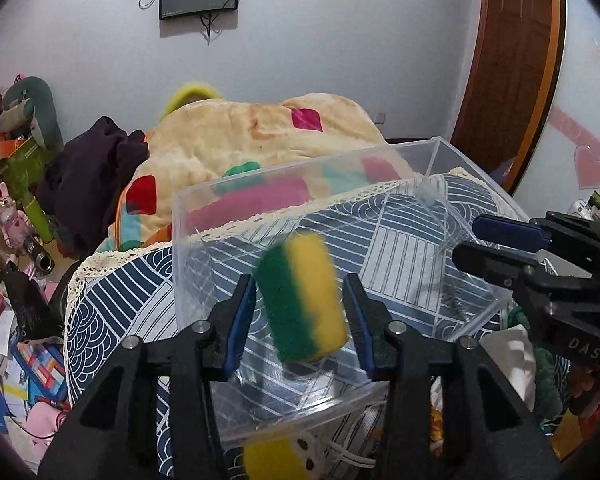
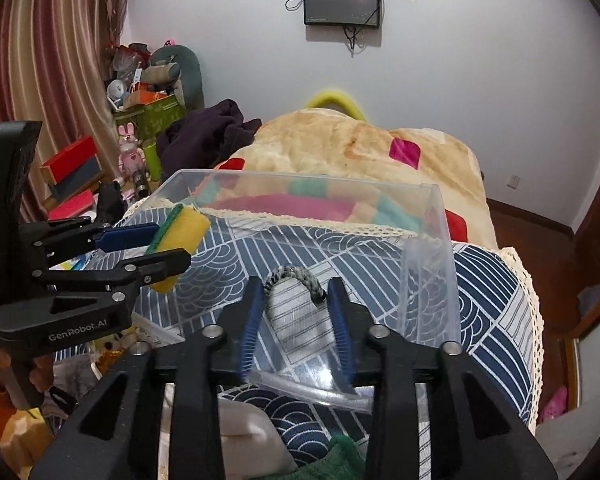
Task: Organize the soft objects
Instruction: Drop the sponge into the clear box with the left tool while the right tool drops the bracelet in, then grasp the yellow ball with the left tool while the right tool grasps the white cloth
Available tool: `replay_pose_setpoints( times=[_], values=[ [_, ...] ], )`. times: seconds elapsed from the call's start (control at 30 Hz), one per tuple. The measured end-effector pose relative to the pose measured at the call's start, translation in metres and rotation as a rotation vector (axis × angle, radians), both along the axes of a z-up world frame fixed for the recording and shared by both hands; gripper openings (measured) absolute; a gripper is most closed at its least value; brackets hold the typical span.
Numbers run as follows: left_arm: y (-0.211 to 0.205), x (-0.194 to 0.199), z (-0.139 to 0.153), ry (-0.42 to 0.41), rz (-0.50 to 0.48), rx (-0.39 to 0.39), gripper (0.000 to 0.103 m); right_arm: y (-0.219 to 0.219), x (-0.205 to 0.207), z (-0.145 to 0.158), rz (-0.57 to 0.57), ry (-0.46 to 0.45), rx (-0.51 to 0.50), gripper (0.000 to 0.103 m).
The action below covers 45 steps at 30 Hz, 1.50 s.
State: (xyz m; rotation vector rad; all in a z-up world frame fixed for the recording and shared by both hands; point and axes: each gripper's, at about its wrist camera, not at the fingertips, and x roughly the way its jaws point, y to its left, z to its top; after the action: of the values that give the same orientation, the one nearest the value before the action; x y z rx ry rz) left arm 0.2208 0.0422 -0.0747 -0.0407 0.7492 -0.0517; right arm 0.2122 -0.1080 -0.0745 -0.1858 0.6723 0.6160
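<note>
A green and yellow sponge [image 1: 302, 296] is blurred between the open fingers of my left gripper [image 1: 300, 304], with gaps on both sides, above the clear plastic box [image 1: 204, 208]. It also shows in the right wrist view [image 2: 178, 240] beside the left gripper [image 2: 156, 248]. My right gripper [image 2: 296, 312] is open over the box's near side [image 2: 432, 300]; a grey braided loop [image 2: 296, 276] spans its fingertips. The right gripper appears at the right of the left wrist view [image 1: 496, 244].
The box sits on a blue patterned cloth [image 2: 492, 304] on the bed, with a beige blanket [image 2: 340, 148] behind. Another sponge [image 1: 272, 456], a white bag [image 1: 512, 352] and green fabric [image 2: 336, 456] lie near me. Clutter fills the floor at left [image 1: 16, 344].
</note>
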Motion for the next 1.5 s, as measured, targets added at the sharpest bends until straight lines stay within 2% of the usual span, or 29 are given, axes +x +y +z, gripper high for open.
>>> replay_pose_setpoints(
  times=[0.1, 0.17, 0.23, 0.3, 0.37, 0.43, 0.5, 0.63, 0.87, 1.03, 1.2, 1.23, 1.33, 1.37, 1.5],
  values=[
    [0.000, -0.007, 0.008, -0.022, 0.002, -0.006, 0.057, -0.006, -0.003, 0.005, -0.003, -0.009, 0.020, 0.036],
    [0.001, -0.013, 0.015, -0.046, 0.006, -0.005, 0.065, -0.009, -0.007, 0.011, -0.007, -0.027, 0.038, 0.043],
    [0.002, -0.021, 0.023, -0.070, 0.010, -0.006, 0.070, -0.016, -0.016, 0.020, -0.015, -0.065, 0.062, 0.054],
    [0.003, -0.029, 0.032, -0.094, 0.014, -0.010, 0.075, -0.021, -0.022, 0.028, -0.020, -0.097, 0.080, 0.058],
    [0.006, -0.040, 0.043, -0.126, 0.025, -0.015, 0.088, -0.026, -0.030, 0.036, -0.021, -0.121, 0.100, 0.063],
    [0.011, -0.051, 0.052, -0.159, 0.042, -0.015, 0.097, -0.032, -0.039, 0.042, -0.026, -0.149, 0.117, 0.070],
    [0.015, -0.062, 0.059, -0.187, 0.052, -0.014, 0.099, -0.038, -0.048, 0.046, -0.034, -0.180, 0.127, 0.077],
    [0.025, -0.083, 0.062, -0.205, 0.063, -0.009, 0.102, -0.045, -0.062, 0.049, -0.026, -0.201, 0.141, 0.080],
    [0.032, -0.101, 0.029, -0.142, 0.084, 0.025, 0.102, -0.043, -0.071, 0.025, 0.001, -0.153, 0.126, 0.080],
    [0.031, -0.105, -0.006, -0.084, 0.066, 0.020, 0.102, -0.029, -0.069, -0.001, 0.038, -0.074, 0.095, 0.080],
    [0.033, -0.106, -0.027, -0.054, 0.069, 0.016, 0.102, -0.016, -0.059, -0.019, 0.077, 0.005, 0.087, 0.080],
    [0.033, -0.105, -0.030, -0.051, 0.069, 0.011, 0.100, -0.014, -0.056, -0.022, 0.083, 0.022, 0.090, 0.080],
    [0.034, -0.100, -0.036, -0.030, 0.044, -0.014, 0.083, -0.011, -0.049, -0.031, 0.099, 0.066, 0.086, 0.079],
    [0.034, -0.097, -0.038, -0.026, 0.034, -0.020, 0.082, -0.010, -0.048, -0.033, 0.102, 0.073, 0.078, 0.078],
    [0.029, -0.090, -0.044, -0.032, 0.002, -0.028, 0.072, -0.010, -0.048, -0.040, 0.114, 0.095, 0.087, 0.057]
  ],
)
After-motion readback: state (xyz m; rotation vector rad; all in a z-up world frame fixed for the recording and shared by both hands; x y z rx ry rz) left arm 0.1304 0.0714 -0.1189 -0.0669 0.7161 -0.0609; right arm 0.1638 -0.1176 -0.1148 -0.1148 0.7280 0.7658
